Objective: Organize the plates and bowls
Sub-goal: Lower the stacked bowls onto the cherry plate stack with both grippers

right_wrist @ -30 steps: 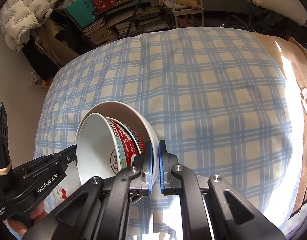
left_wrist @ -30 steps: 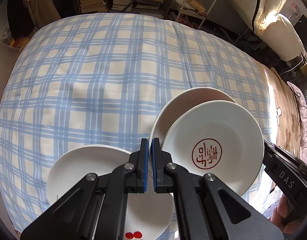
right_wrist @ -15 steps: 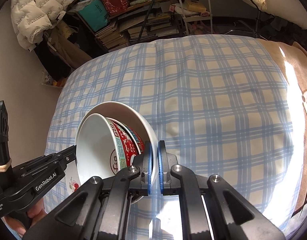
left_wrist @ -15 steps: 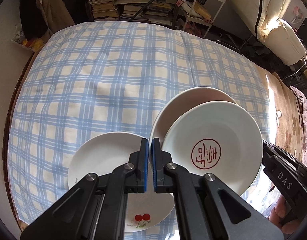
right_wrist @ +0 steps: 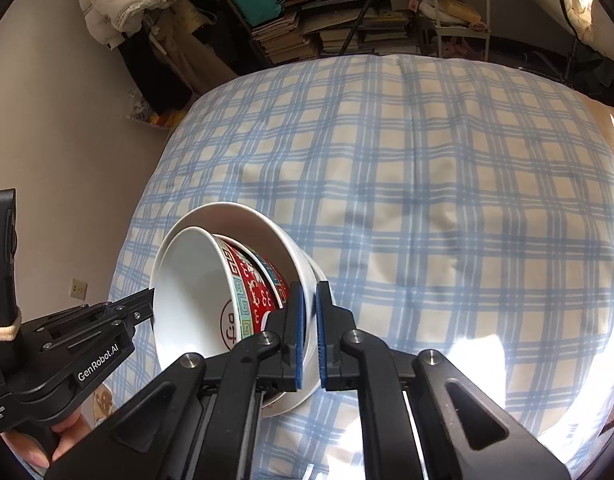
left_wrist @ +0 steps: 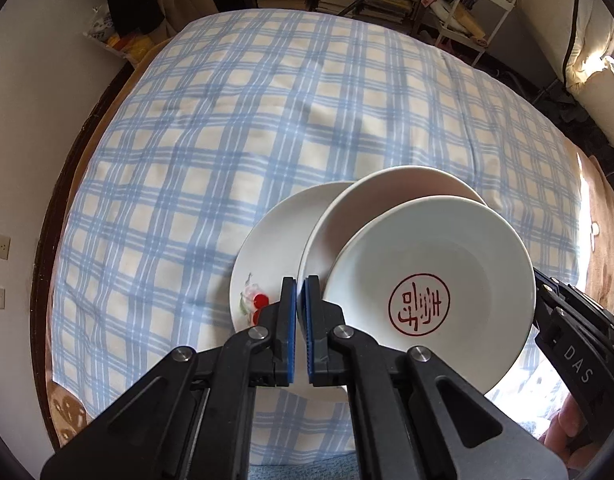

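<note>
While both claws clench the bowls' (left_wrist: 431, 280) rims, we hold them above the plate (left_wrist: 275, 248). The left claw (left_wrist: 301, 300) is nearer the plate than the right claw (right_wrist: 310, 308).

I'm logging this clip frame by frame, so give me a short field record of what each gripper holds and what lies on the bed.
left gripper: shut on the nested bowls' rim
right gripper: shut on the opposite rim
nested bowls: white outer bowl, red-patterned inner bowl, tilted, held above the bed
cherry plate: lying flat on the cloth
checked cloth: blue and cream, covers the bed
</note>
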Demonstrator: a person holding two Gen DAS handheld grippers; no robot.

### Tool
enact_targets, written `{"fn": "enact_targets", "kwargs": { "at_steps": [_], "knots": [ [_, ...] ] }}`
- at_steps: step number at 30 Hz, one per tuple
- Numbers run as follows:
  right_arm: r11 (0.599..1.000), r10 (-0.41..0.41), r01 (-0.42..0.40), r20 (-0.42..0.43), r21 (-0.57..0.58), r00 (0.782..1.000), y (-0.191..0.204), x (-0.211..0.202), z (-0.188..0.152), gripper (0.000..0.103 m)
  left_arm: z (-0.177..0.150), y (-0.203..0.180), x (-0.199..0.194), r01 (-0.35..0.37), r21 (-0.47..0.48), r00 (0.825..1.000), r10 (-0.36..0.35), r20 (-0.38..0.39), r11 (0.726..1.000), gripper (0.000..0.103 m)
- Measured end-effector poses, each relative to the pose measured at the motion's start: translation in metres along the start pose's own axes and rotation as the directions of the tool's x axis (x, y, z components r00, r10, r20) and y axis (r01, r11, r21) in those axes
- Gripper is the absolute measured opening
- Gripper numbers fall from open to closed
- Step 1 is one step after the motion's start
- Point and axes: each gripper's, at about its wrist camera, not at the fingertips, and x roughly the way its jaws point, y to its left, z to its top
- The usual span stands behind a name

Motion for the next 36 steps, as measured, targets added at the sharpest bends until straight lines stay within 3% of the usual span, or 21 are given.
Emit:
{"fn": "enact_targets", "kwargs": {
  "at_steps": [9,12,20,36],
  "knots": [
    [0.999,0.051,-0.052,-0.066,-0.009,0.996,0.01,0.034,-0.011,0.009,-0.011,0.025,0.017,-0.038,-0.053,0.999,0.036,-0.038,0.998,0.002],
    [0.999,0.049,-0.051,-0.075,-0.016,0.996,0.014,0.042,-0.013,0.009,-0.013,0.033,0.025,-0.024,-0.076,0.998,0.02,-0.056,0.997,0.002],
    [0.997,0.028,-0.033,-0.073,-0.069,0.997,0.02,0.042,-0.01,0.009,-0.016,0.037,0.027,0.008,-0.096,0.999,-0.013,-0.046,0.995,0.003],
    [0.992,-0.013,0.001,-0.089,-0.13,0.996,0.025,0.039,-0.016,0.009,-0.023,0.039,0.025,-0.015,-0.081,0.999,0.012,-0.034,0.997,0.012]
  ]
}}
